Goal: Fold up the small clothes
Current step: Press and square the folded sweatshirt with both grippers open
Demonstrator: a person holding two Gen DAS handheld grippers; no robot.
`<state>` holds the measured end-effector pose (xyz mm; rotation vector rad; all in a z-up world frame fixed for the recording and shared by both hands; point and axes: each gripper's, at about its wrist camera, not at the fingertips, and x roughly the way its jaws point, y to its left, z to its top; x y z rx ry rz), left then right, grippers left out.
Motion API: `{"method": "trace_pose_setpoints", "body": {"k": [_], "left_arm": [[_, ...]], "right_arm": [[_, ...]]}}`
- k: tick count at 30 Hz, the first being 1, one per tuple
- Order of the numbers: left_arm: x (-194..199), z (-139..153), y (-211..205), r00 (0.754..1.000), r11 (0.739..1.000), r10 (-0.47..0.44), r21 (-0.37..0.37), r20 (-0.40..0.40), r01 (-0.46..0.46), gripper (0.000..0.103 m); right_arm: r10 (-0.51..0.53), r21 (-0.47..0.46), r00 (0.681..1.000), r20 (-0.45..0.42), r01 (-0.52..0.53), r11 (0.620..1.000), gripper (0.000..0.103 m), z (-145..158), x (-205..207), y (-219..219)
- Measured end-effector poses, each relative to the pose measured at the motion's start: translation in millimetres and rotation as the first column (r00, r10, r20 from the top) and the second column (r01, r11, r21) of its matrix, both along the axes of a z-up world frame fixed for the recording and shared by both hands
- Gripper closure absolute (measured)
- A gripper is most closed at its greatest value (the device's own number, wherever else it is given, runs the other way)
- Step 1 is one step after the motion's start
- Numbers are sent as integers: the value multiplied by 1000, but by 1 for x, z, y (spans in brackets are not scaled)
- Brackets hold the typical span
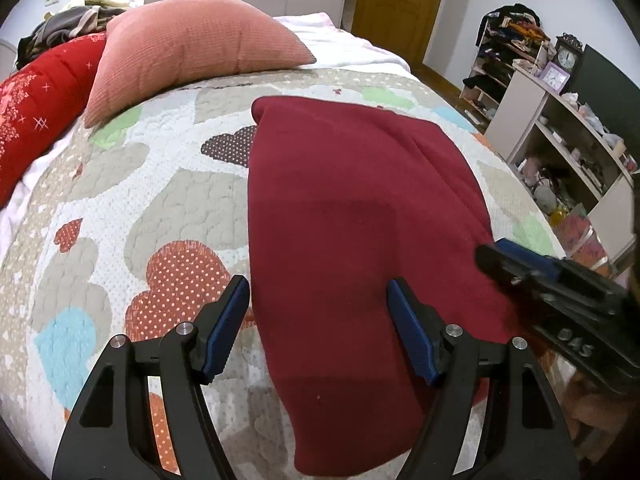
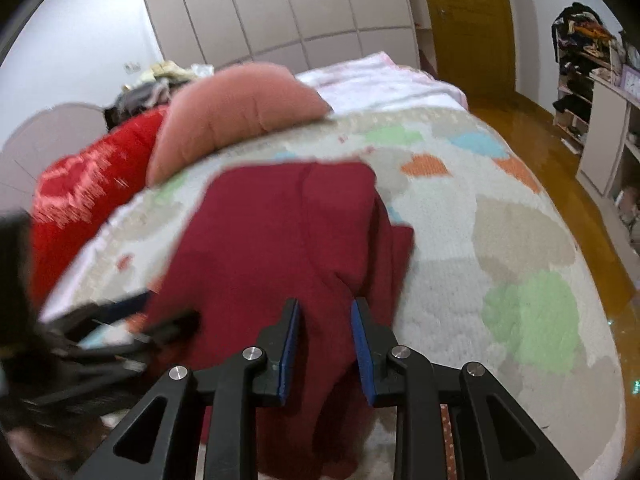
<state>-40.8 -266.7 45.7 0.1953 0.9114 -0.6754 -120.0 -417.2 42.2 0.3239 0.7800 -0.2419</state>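
A dark red garment (image 1: pixel 352 216) lies flat on the patterned quilt (image 1: pixel 160 184) of a bed. My left gripper (image 1: pixel 318 304) is open just above the garment's near left edge, with nothing between its blue pads. My right gripper shows at the right of the left wrist view (image 1: pixel 516 264), at the garment's right edge. In the right wrist view the right gripper (image 2: pixel 325 312) has its jaws partly apart around a raised fold of the red garment (image 2: pixel 280 232); the view is motion-blurred, so I cannot tell if it grips the cloth.
A salmon pillow (image 1: pixel 200 44) and a red cushion (image 1: pixel 36 112) lie at the head of the bed, with a clothes pile (image 1: pixel 76 20) behind. Cluttered shelves (image 1: pixel 568 140) stand right of the bed. A wooden door (image 1: pixel 400 4) and wardrobe (image 2: pixel 280 8) are beyond.
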Motion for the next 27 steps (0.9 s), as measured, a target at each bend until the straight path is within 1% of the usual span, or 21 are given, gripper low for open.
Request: {"method": "trace_pose_setpoints", "body": {"k": [2,3,5,6,9,10,12,14,15,18,20,21,22,23,24,25,26,27], "left_arm": [[1,3,5,1000,1000,-6,-12,-13,6,30],[3,4,8,1000,1000,-6,-23,-22,6,30],[9,7,16,999,999,5,-44,-46,-7,31],[11,7,19,998,998,9,-53,-57,-12,31],[18,8,24,996,996,14,-84,-93,-22,30],[21,8,25,994,995,14,-92,-106,-24,30],[26,7,26,991,993,14,-118,-136,-31,30],[32,4,27,985,987,16,-152,-172,-43,28],[36,1,26,982,985,17,-164,-190,-49,26],[45,-10,16,972,983,-3,-181,-235,-41,21],[50,-19,10,962,980,-11,-196,-275,-45,17],[52,-23,8,954,976,-16,-213,-298,-50,17],[53,-25,7,951,973,-23,-225,-310,-50,17],[53,-26,7,949,970,-32,-237,-313,-46,17],[52,-24,8,951,969,-45,-243,-305,-32,27],[50,-22,8,951,968,-61,-250,-302,-17,30],[46,-17,11,955,969,-67,-247,-288,-7,36],[43,-13,14,957,969,-73,-245,-279,2,38]], "right_arm": [[-3,39,1000,-4,3,999,68,-5,1,-6],[-7,80,1000,4,6,997,67,-3,-1,-10],[-10,123,1000,25,7,992,64,1,-6,-15],[-14,133,999,40,9,991,62,4,-9,-18],[-29,122,997,78,20,992,53,11,-16,-20],[-33,123,996,81,23,992,52,12,-15,-21],[-49,144,996,68,38,989,43,10,-11,-27],[-72,198,995,65,58,979,25,4,-8,-36],[-80,223,995,66,63,973,23,1,-7,-40],[-63,287,997,47,47,957,22,-14,5,-48],[-43,337,998,54,22,941,22,-23,16,-52],[-37,365,998,58,13,931,22,-28,21,-54],[-31,401,997,67,1,916,20,-33,26,-57],[-31,423,996,78,-5,906,20,-37,29,-58],[-33,428,996,85,-6,904,22,-39,31,-58],[-32,419,995,91,-9,908,30,-38,31,-56],[-27,410,995,94,-14,912,39,-35,31,-53],[-18,392,995,100,-23,920,47,-29,29,-47]]}}
